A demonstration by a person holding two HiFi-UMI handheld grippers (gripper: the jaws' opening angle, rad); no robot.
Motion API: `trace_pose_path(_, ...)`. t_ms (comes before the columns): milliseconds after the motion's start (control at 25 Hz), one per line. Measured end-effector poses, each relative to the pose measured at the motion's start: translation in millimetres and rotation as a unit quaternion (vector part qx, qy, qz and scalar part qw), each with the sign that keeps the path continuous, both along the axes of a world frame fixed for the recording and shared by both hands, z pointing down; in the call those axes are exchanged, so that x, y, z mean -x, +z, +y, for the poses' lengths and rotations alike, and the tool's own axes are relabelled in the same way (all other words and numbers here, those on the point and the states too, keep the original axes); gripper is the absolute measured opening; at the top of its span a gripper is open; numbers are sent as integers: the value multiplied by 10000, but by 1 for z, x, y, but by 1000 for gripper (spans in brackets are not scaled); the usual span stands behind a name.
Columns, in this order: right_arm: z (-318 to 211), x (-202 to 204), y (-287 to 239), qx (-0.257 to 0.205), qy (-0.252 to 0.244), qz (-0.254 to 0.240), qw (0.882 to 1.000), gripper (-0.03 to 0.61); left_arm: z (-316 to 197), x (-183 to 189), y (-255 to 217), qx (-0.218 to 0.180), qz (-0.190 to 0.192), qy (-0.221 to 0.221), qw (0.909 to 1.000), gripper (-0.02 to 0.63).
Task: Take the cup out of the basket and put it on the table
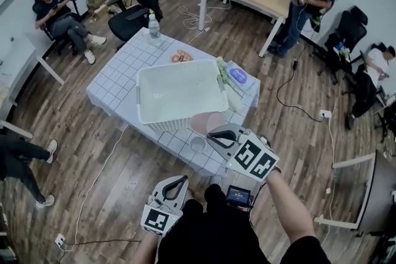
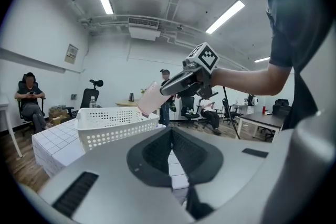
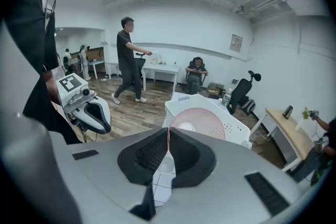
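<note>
The right gripper [image 3: 168, 136] has its 2 jaws pinched together on the thin wall of the pink cup [image 1: 207, 122], holding it tilted in the air just outside the near corner of the white perforated basket [image 1: 141, 80], above the table's grid-patterned cloth [image 1: 117, 80]. A small clear cup [image 1: 197, 144] stands on the cloth just below it. The left gripper [image 1: 179, 182] sits low near the person's body, jaws fully closed with nothing between them.

Dark-clothed person, two handheld grippers
A black short sleeve [image 1: 304, 250]; grey, black-padded left gripper [image 1: 179, 182] and right gripper [image 1: 214, 132], each with a black-and-white marker cube.
</note>
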State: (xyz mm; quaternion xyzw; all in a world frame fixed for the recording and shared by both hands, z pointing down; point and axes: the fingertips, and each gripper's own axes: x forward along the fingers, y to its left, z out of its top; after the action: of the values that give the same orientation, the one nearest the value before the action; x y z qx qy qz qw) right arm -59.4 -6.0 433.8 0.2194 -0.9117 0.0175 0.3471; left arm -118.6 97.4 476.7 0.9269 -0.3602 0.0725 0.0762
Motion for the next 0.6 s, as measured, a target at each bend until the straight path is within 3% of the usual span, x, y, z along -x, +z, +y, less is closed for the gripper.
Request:
trace_pose_path(360, 51, -33, -16, -424, 284, -1220, 9912, 29, -2, -16, -7, -35, -15, -12, 10000, 8)
trace_pose_path(600, 78, -65, -25, -644, 460, -2068, 9752, 29, 0, -42, -17, -97, 33, -101, 9999, 8)
